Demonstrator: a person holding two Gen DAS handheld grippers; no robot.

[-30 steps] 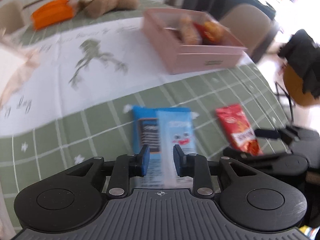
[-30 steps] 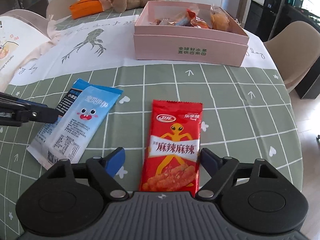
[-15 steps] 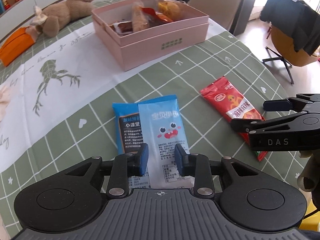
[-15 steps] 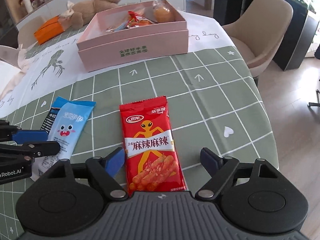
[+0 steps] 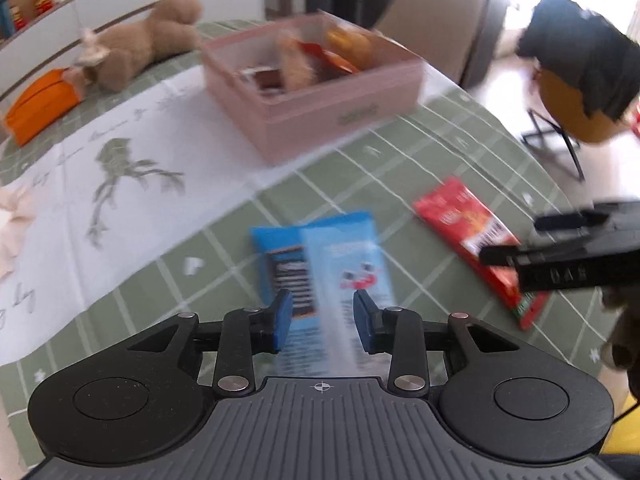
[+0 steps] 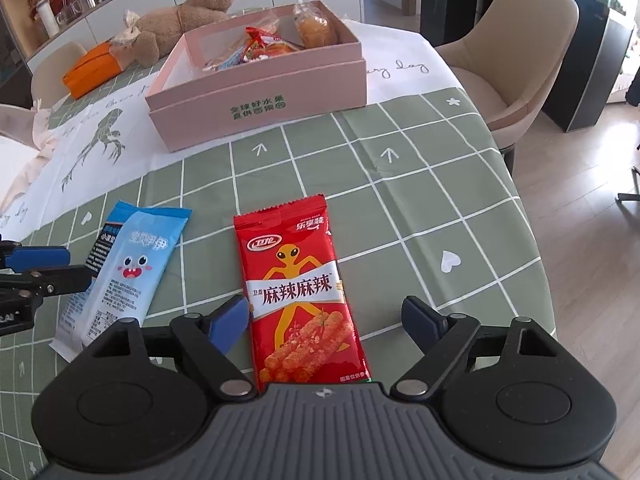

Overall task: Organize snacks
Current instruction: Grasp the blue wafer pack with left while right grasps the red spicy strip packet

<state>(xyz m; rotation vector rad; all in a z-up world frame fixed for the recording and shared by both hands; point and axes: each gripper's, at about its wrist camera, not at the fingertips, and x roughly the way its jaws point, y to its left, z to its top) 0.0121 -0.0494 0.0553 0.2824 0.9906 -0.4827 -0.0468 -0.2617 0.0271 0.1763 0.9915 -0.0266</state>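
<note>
Compared with a second ago: left gripper (image 5: 322, 326) jaws just opening, now parted either side of the pale blue snack packet (image 5: 346, 264) without pinching it; view swung, box shifted.

Right gripper (image 6: 326, 322) spread wide, straddling the red snack packet (image 6: 298, 300), not gripping.

Best lowered squarely, closing across each packet's narrow width near its bottom end.

Pink box (image 6: 260, 110) at 12 o'clock, already holding snacks; clear green tablecloth (image 6: 420, 208) between.

Table edge near at 3 o'clock; the two grippers close together, so lifted one at a time.
</note>
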